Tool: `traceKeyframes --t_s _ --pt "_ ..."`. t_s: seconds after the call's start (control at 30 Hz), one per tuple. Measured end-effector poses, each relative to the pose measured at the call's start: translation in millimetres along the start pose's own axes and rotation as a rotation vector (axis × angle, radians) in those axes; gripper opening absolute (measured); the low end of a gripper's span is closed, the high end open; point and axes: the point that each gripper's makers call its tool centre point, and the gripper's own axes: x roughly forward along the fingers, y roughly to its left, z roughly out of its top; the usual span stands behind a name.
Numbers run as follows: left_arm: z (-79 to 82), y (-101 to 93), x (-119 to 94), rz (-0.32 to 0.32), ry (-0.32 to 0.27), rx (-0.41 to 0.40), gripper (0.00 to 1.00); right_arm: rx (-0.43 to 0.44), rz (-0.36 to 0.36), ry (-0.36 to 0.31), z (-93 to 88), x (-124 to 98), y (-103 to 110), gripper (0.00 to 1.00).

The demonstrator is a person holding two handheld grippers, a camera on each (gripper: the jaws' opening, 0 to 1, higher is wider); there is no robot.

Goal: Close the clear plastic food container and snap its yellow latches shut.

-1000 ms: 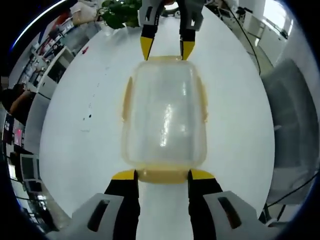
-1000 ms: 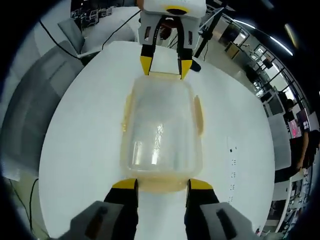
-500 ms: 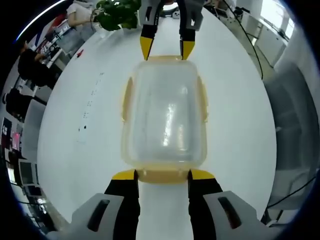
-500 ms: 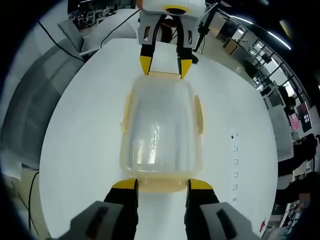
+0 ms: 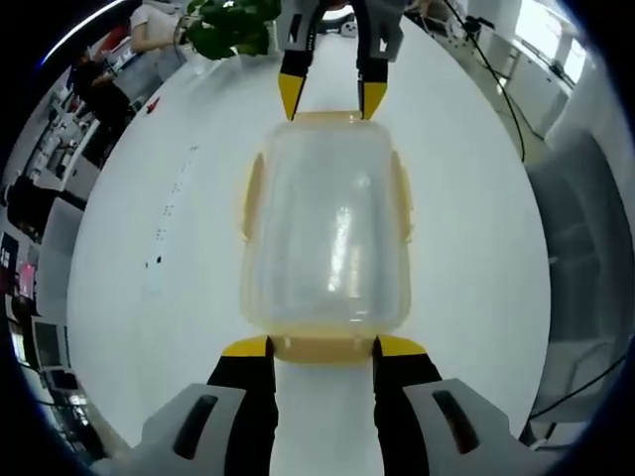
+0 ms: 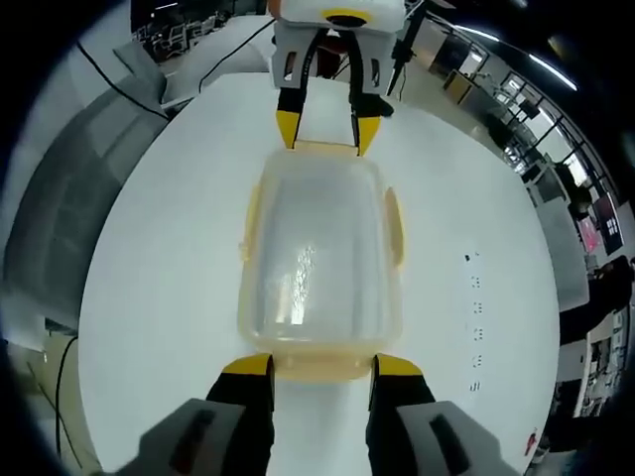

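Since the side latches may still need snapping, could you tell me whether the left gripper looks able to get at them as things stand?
Probably yes. The left gripper sits open at one end latch of the container; both side latches lie bare on the white table.

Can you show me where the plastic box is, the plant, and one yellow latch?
box [image 5: 325, 233], left gripper view, middle of its clear lid
plant [image 5: 230, 22], left gripper view, its leaves
latch [image 5: 321, 348], left gripper view, near-end flap

Clear container [image 6: 319, 260] (lid on) sits between both tools [image 6: 322, 365] on white table [image 6: 159, 248].
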Motion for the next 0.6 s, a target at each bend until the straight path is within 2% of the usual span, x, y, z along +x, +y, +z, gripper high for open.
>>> traceKeyframes --t_s 0.6 --pt "-0.3 -0.5 13.3 -0.031 -0.006 0.003 0.35 0.035 0.035 0.006 -8.3 12.0 5.2 0.34"
